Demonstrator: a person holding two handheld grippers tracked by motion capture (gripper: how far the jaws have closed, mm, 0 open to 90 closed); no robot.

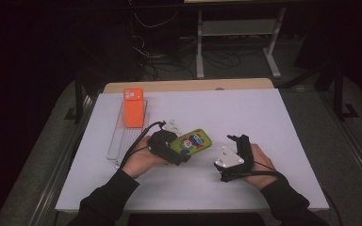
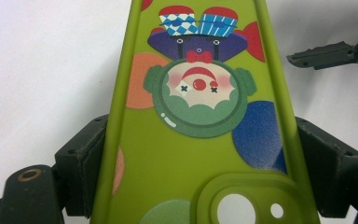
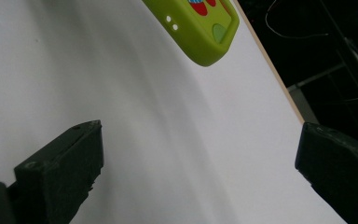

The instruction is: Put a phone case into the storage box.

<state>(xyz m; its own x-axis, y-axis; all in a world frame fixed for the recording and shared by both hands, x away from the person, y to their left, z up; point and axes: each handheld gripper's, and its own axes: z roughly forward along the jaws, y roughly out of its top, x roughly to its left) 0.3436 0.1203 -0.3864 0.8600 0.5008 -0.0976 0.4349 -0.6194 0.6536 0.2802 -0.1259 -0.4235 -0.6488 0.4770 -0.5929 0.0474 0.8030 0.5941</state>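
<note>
A green phone case (image 1: 195,141) printed with a clown figure is at the middle of the white table (image 1: 264,113). My left gripper (image 1: 181,153) is shut on its near end, one jaw on each long edge. In the left gripper view the case (image 2: 196,84) runs up between the jaws of that gripper (image 2: 200,158), camera cut-out nearest. I cannot tell whether the case touches the table. My right gripper (image 1: 239,141) rests to its right, open and holding nothing. In the right gripper view this gripper (image 3: 200,154) has its jaws far apart, with a corner of the case (image 3: 200,28) above them.
An orange phone case (image 1: 133,107) lies on the far end of a clear wire rack (image 1: 118,146) at the table's left. A wooden edge (image 1: 188,85) runs behind the white board. Dark floor, cables and a stand lie beyond.
</note>
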